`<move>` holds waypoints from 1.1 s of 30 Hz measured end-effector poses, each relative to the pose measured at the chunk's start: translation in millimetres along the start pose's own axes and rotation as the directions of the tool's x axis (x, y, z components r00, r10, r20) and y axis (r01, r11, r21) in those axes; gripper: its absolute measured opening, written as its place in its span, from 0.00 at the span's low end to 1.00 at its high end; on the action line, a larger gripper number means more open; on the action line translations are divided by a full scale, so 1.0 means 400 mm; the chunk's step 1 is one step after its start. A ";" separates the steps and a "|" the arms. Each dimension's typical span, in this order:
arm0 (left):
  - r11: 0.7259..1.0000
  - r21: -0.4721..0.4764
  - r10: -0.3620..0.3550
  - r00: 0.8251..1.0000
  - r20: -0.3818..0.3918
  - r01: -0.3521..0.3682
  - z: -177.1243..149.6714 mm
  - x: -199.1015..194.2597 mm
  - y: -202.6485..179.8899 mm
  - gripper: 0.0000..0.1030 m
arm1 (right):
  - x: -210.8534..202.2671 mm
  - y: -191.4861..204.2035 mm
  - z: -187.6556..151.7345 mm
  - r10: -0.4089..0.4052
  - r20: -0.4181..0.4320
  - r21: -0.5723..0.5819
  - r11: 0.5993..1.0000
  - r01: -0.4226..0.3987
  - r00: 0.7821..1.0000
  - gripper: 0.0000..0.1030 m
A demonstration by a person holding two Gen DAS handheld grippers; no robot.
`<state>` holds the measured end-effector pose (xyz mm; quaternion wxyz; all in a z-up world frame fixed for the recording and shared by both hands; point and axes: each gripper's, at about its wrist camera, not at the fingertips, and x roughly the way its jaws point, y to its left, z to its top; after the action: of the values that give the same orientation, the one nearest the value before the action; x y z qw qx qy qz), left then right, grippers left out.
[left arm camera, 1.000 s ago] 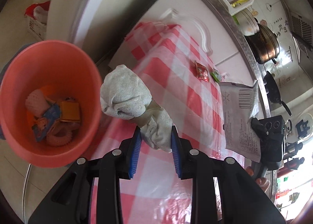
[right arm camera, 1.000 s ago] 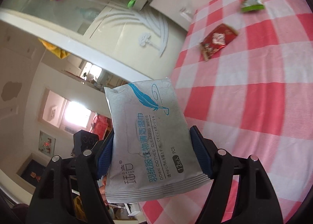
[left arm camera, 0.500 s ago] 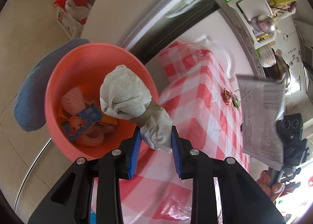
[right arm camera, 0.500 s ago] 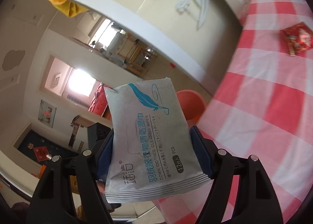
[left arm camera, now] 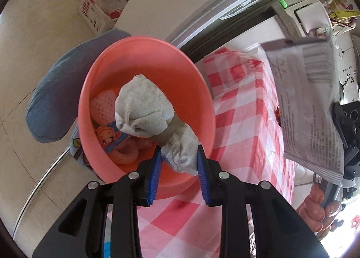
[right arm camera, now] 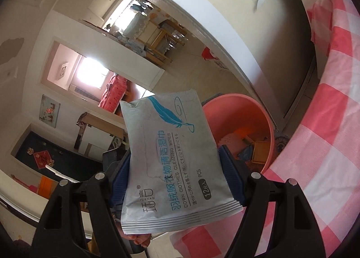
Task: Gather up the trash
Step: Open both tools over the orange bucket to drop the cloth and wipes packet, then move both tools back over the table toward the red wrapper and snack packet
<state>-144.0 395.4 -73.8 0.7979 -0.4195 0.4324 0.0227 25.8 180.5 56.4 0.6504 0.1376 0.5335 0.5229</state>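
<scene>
My left gripper [left arm camera: 179, 165] is shut on a crumpled grey-white cloth wad [left arm camera: 144, 109] bound with tape, held over the mouth of a pink bucket [left arm camera: 108, 64]. The bucket holds foam netting and wrappers. My right gripper [right arm camera: 173, 168] is shut on a white wet-wipes packet [right arm camera: 171, 159] with a blue feather print, upright between its blue pads. In the left wrist view the wipes packet [left arm camera: 308, 105] hangs at the right above the table. The pink bucket [right arm camera: 238, 120] shows behind the packet in the right wrist view.
A red-and-white checked tablecloth [left arm camera: 245, 132] covers the table beside the bucket. A blue cushion [left arm camera: 56, 91] lies behind the bucket. A white basket [left arm camera: 96, 14] with red cloth sits on the tiled floor. A hand [left arm camera: 319, 210] grips the right tool.
The left gripper swung with the cloth wad from above the table to over the bucket's mouth. The right gripper swung left with the wipes packet, bringing the bucket into its view.
</scene>
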 end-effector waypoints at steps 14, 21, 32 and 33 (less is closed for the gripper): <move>0.997 0.029 0.069 0.997 -0.038 -0.068 -0.008 0.042 0.017 0.49 | 0.093 -0.013 -0.003 -0.147 -0.018 -0.078 0.986 0.146 0.989 0.80; 0.994 0.055 0.091 0.996 0.025 -0.092 0.004 -0.008 -0.006 0.73 | 0.020 -0.015 -0.042 -0.228 0.096 -0.135 0.961 0.239 0.969 0.85; 0.988 0.136 0.055 0.984 0.172 -0.079 0.004 -0.079 -0.093 0.82 | -0.181 -0.070 -0.104 -0.314 0.271 -0.108 0.929 0.353 0.910 0.89; 0.985 0.153 0.051 0.983 0.179 -0.079 0.003 -0.083 -0.106 0.87 | -0.200 -0.077 -0.110 -0.312 0.282 -0.097 0.932 0.350 0.907 0.90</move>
<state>-147.1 380.0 -22.3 0.8623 -0.3364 0.3750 0.0511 14.7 84.7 60.4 0.8027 0.0650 0.4190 0.4193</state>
